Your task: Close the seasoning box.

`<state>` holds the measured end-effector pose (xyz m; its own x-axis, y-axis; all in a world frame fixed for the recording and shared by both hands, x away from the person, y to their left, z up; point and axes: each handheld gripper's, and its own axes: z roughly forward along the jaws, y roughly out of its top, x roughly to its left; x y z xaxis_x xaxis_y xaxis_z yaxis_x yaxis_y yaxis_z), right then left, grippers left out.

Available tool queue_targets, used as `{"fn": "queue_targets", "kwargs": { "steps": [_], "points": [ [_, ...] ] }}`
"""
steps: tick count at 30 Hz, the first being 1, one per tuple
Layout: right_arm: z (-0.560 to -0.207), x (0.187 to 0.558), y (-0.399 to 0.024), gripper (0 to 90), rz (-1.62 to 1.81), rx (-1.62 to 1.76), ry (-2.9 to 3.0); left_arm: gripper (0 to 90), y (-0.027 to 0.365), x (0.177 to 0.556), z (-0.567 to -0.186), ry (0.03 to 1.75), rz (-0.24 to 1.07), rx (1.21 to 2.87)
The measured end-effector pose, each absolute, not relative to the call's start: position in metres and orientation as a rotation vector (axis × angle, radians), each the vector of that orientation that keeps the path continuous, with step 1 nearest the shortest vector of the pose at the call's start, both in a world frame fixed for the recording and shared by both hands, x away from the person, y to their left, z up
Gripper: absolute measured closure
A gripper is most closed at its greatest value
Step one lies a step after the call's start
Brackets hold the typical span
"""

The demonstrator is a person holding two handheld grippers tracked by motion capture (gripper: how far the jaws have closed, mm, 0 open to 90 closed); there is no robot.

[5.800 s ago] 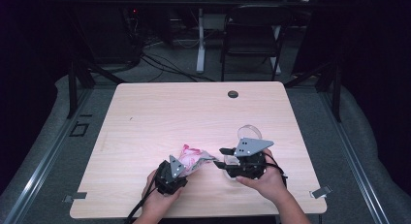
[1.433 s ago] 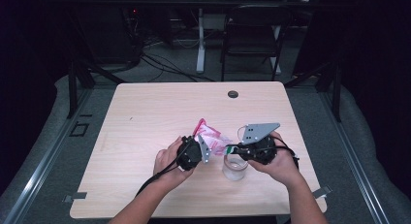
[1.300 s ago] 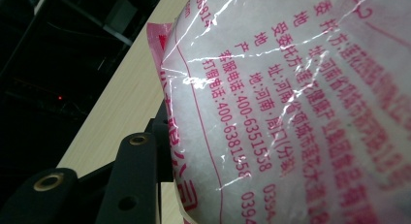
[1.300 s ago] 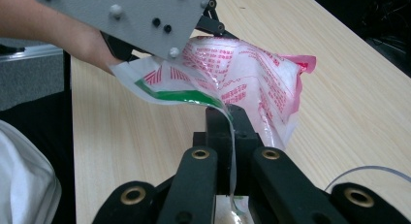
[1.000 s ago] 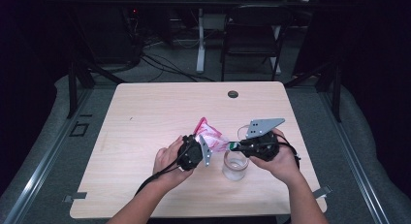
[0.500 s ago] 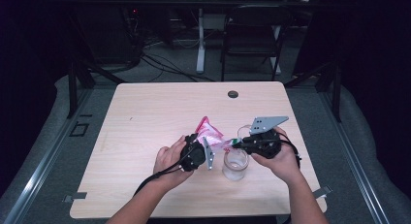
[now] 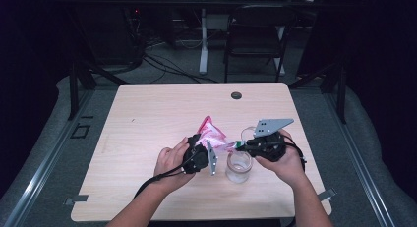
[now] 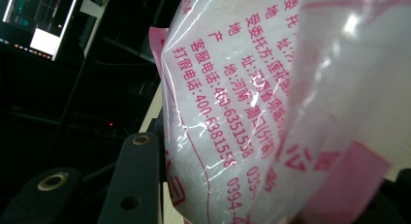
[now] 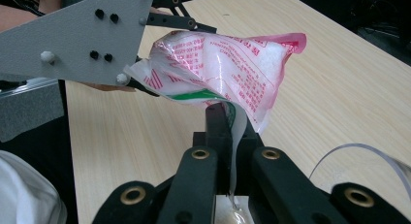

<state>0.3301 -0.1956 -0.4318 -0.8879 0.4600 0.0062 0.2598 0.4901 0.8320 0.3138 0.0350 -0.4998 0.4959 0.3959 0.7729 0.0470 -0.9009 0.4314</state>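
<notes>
Both grippers hold the bag (image 7: 212, 133) up over the table (image 7: 147, 119), just above and beside the glass (image 7: 239, 166). The left gripper (image 7: 202, 156) clamps the bag's body; the right gripper (image 7: 244, 145), jaws fully closed, pinches its corner over the glass.

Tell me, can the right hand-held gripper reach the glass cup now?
Probably not freely: the right hand-held gripper is shut on the bag, though the cup stands right below it.
</notes>
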Motion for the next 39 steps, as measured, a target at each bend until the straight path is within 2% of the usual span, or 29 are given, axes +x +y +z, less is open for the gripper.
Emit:
{"fn": "queue_targets", "kwargs": {
  "steps": [18, 39],
  "points": [
    [-0.433, 0.324, -0.204, 90.0, 1.362, 0.6, 2.532, 59.9, 0.03, 0.309, -0.493, 0.261, 1.481, 2.392],
    [-0.435, 0.322, -0.206, 90.0, 1.356, 0.61, 2.529, 60.2, 0.029, 0.309, -0.488, 0.209, 1.527, 2.408]
  ]
}}
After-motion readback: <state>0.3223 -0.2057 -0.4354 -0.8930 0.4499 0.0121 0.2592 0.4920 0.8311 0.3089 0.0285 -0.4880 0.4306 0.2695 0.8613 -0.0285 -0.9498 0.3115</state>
